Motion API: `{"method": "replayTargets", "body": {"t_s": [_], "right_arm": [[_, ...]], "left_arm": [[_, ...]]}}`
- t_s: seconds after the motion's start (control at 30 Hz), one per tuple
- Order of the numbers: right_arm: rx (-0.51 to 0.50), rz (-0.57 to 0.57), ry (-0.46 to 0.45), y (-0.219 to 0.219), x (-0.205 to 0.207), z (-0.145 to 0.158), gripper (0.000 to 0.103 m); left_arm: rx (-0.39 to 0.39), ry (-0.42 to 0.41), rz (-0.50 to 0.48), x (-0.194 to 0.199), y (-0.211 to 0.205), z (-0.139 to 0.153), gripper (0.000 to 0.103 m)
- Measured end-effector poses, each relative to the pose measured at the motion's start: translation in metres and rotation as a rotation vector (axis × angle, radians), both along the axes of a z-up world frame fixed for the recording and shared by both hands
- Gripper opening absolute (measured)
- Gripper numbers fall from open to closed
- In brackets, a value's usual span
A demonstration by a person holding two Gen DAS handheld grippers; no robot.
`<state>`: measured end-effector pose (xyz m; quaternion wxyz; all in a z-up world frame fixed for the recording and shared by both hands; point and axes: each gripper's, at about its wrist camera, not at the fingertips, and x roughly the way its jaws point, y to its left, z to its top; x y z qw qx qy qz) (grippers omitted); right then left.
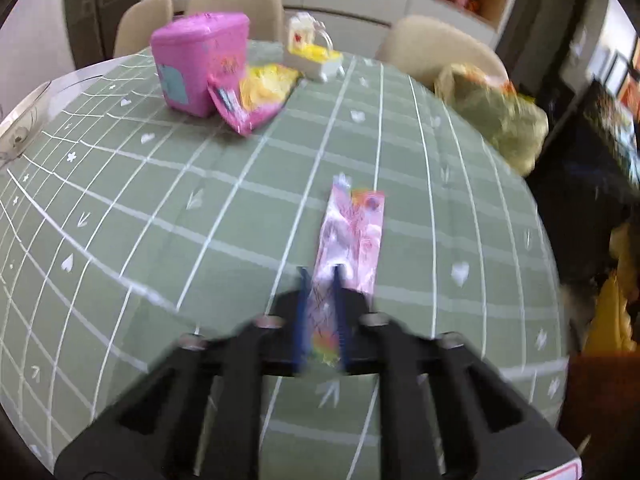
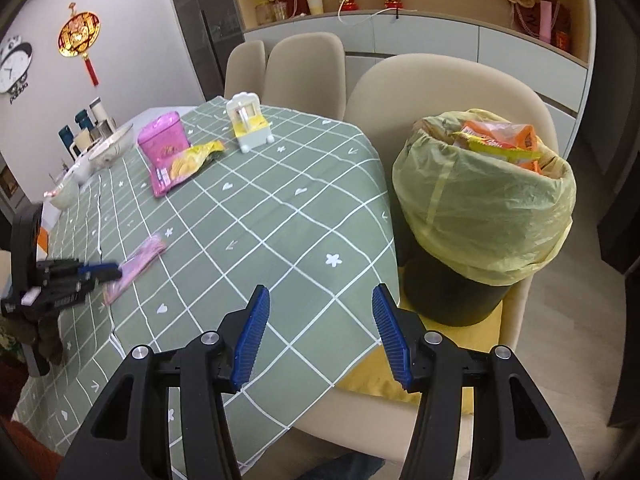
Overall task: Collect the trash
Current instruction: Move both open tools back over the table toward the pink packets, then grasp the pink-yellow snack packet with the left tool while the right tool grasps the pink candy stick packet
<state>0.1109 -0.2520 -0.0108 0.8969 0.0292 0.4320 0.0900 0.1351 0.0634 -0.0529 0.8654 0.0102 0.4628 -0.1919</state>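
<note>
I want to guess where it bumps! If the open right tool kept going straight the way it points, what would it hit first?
Probably the green checked tablecloth. The right tool points down at a bare patch of it, nothing between its fingers. The trash bin sits off to the side, though depth is hard to judge.
</note>
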Motion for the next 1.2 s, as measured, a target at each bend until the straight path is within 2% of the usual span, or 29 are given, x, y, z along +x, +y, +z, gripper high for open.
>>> {"method": "replayTargets", "body": {"t_s": [0.1,0.2,0.3,0.33,0.37,0.4,0.43,0.5,0.57,0.63,0.7,0.77,0.8,0.87,1.03,1.2], "right_arm": [[0.014,-0.005,0.022,0.001,0.007,-0.005,0.051],[0.024,0.001,0.042,0.005,0.014,-0.010,0.051],[0.012,0.022,0.039,0.012,0.016,-0.011,0.051],[0.009,0.032,0.038,0.015,0.016,-0.011,0.051],[0.006,0.037,0.039,0.017,0.017,-0.012,0.051],[0.006,0.041,0.040,0.018,0.017,-0.014,0.051],[0.011,0.042,0.041,0.019,0.017,-0.015,0.051],[0.035,0.043,0.048,0.021,0.020,-0.018,0.051],[0.064,0.052,0.060,0.027,0.023,-0.021,0.051],[0.083,0.086,0.079,0.042,0.027,-0.025,0.051],[0.078,0.143,0.086,0.067,0.031,-0.029,0.051],[0.076,0.183,0.081,0.089,0.035,-0.030,0.051],[0.078,0.197,0.083,0.097,0.037,-0.031,0.051],[0.100,0.225,0.092,0.116,0.042,-0.032,0.051],[0.132,0.280,0.115,0.157,0.052,-0.036,0.051],[0.115,0.295,0.157,0.192,0.072,-0.049,0.050]], "left_arm": [[-0.105,0.000,0.020,0.017,-0.011,0.007,0.000],[-0.118,-0.016,-0.023,0.023,-0.035,0.012,0.000],[-0.095,-0.036,-0.049,0.027,-0.052,0.014,0.002],[-0.091,-0.044,-0.039,0.030,-0.051,0.014,0.011],[-0.084,-0.053,-0.006,0.036,-0.047,0.016,0.021],[-0.079,-0.066,0.038,0.043,-0.039,0.018,0.040],[-0.083,-0.082,0.081,0.049,-0.031,0.021,0.047],[-0.104,-0.122,0.227,0.067,-0.004,0.025,0.050],[-0.118,-0.124,0.372,0.089,0.021,0.020,0.054],[-0.133,-0.081,0.428,0.110,0.033,0.011,0.054],[-0.160,-0.011,0.426,0.129,0.036,0.000,0.054],[-0.194,0.037,0.385,0.137,0.030,-0.007,0.027],[-0.182,0.044,0.370,0.137,0.027,-0.008,0.007],[-0.146,0.018,0.345,0.127,0.020,0.000,0.006],[-0.130,-0.021,0.340,0.082,0.028,0.020,0.006],[-0.190,-0.006,0.412,0.041,0.057,0.019,0.006]]}}
